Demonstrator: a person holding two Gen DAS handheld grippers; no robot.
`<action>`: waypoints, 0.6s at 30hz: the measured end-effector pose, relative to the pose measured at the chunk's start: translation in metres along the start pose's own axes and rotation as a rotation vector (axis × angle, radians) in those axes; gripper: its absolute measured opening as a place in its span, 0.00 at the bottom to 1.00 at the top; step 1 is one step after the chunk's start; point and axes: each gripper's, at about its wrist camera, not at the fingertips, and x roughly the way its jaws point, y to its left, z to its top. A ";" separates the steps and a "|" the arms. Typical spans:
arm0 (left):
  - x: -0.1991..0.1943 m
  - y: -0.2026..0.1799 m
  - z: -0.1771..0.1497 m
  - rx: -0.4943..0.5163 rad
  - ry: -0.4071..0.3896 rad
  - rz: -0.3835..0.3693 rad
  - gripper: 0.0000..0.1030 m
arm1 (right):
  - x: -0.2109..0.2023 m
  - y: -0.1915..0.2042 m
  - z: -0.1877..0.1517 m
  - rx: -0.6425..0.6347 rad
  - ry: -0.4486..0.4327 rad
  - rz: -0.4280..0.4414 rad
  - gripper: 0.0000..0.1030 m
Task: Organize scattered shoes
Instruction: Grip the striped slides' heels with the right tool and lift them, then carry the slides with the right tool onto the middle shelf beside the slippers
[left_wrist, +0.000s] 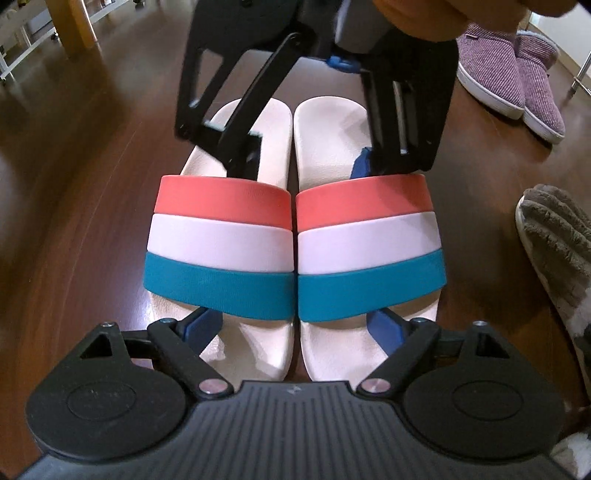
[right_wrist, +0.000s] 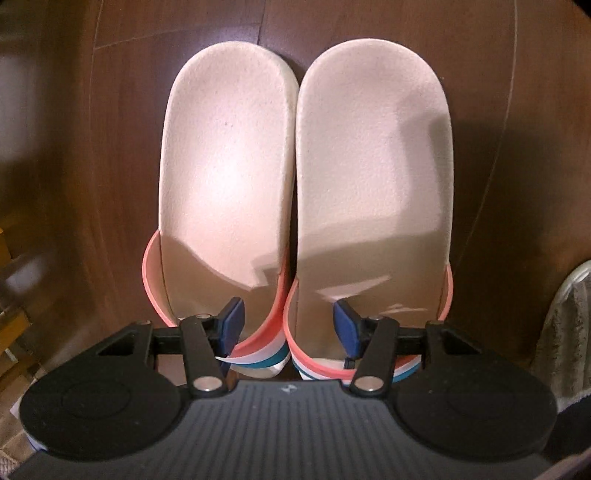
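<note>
No readable text, label, brand or number shows on anything in either view.

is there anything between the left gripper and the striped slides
Nothing visible. The left gripper sits right over the toe ends of the striped slides, one finger at each slide. The right gripper is at the opposite end, not between them.

glossy wood floor (left_wrist: 92, 184); matt foam slides (right_wrist: 229, 177); fuzzy cloth slipper (left_wrist: 554, 236).

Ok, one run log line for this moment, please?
slippers: paired on floor | left tongs: open, toe side | right tongs: open, heel side
</note>
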 end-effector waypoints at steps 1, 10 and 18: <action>-0.001 -0.001 -0.001 0.003 0.002 0.001 0.81 | 0.000 0.003 -0.002 -0.009 0.007 0.002 0.34; -0.033 -0.018 0.002 0.037 0.035 -0.007 0.77 | -0.018 0.002 -0.025 0.004 0.052 0.013 0.25; -0.131 -0.058 0.059 0.157 0.039 -0.039 0.77 | -0.120 -0.022 -0.080 0.062 0.090 0.100 0.25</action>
